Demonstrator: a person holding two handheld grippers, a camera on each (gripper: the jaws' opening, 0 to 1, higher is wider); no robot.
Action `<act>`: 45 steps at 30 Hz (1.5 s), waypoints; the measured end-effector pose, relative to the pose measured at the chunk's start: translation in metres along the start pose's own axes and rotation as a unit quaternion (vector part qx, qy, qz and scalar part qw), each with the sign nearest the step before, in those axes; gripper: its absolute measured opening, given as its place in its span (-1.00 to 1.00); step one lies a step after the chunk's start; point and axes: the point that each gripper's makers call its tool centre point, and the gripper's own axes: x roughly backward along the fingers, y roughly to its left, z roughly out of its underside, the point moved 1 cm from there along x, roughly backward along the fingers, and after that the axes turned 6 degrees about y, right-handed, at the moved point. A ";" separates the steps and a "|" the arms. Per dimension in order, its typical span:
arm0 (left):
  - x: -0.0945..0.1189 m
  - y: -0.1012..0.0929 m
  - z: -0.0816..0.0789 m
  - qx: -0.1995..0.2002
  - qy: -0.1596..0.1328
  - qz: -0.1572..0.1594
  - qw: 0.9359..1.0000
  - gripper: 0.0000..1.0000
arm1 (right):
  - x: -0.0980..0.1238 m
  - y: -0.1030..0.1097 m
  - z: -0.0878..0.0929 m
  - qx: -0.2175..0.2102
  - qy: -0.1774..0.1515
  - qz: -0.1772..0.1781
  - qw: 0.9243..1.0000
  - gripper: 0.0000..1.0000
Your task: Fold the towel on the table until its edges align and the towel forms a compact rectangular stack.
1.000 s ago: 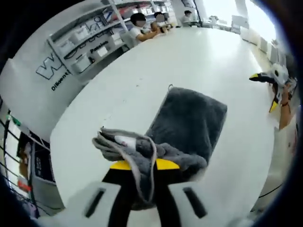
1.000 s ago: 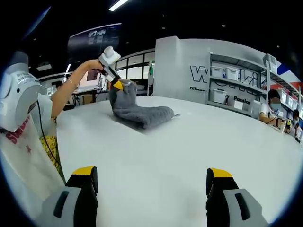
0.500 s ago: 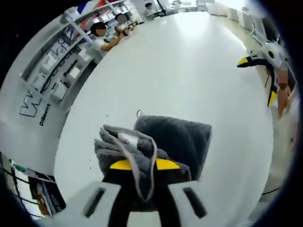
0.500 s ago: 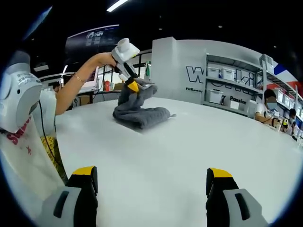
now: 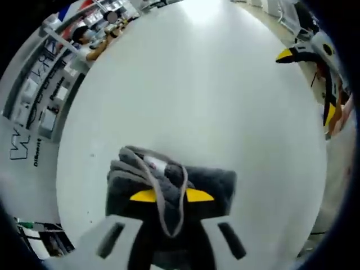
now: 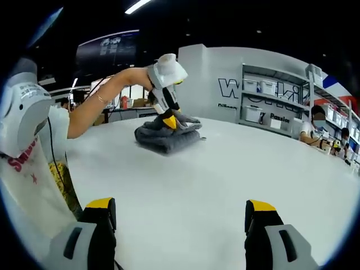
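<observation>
Gripping a bunched edge of the grey towel (image 5: 169, 185), our left claw (image 5: 171, 196) holds the fold low over the lower layer, probably to lay edge upon edge. Nearer us than the towel, our right claw (image 6: 177, 216) hangs released above bare desk (image 6: 225, 169). Beyond the towel, people sit at the desk's far side, before shelves (image 6: 270, 104).

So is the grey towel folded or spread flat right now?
Folded: the grey towel lies doubled on the white table, its bunched edge pinched by the left gripper.
</observation>
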 end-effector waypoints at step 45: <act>0.074 0.053 0.006 0.154 -0.277 0.081 0.945 -0.06 | -0.001 0.004 0.001 0.006 0.008 0.003 1.000 0.99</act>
